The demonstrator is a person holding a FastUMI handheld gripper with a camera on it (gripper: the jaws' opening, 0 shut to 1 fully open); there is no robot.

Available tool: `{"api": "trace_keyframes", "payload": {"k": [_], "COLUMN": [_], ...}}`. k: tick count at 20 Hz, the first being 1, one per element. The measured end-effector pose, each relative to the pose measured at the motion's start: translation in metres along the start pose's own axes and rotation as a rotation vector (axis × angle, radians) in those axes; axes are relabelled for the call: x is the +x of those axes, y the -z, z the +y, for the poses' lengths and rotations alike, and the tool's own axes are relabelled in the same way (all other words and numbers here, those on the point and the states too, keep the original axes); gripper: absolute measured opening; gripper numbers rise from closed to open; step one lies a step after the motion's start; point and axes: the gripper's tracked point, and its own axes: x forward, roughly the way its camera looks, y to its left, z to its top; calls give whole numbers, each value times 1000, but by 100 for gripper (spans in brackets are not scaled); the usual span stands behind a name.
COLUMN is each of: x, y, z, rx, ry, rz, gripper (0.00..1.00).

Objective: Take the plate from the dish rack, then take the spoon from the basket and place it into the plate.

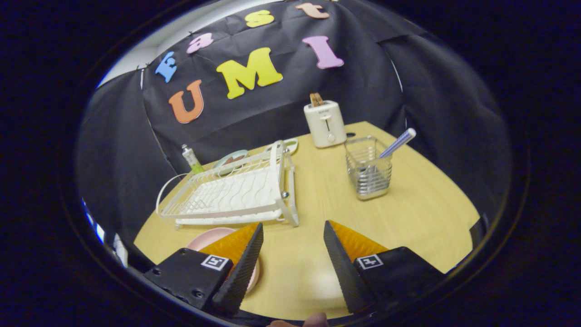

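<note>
With the pink plate (213, 237) already on the table, the gripper (292, 243) hangs wide open and empty, needing to reach the spoon (398, 142) in the wire basket (368, 169).

Gripper-mounted fisheye, angled down over table (408, 218)

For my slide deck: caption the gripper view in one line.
Open tongs hover over the table, pink plate beside the dish rack, spoon in the basket.
</note>
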Motion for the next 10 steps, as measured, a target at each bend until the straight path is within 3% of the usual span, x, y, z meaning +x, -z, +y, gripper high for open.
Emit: {"api": "trace_keyframes", "payload": {"k": [4, 5, 8, 10], "x": [-18, -20, -12, 0], "y": [-25, -29, -37, -42], "z": [-30, -38, -73, -95], "rx": [-92, -90, -53, -27], "ry": [93, 97, 131, 137], "rz": [-186, -215, -277, -294], "gripper": [88, 88, 100, 100]}}
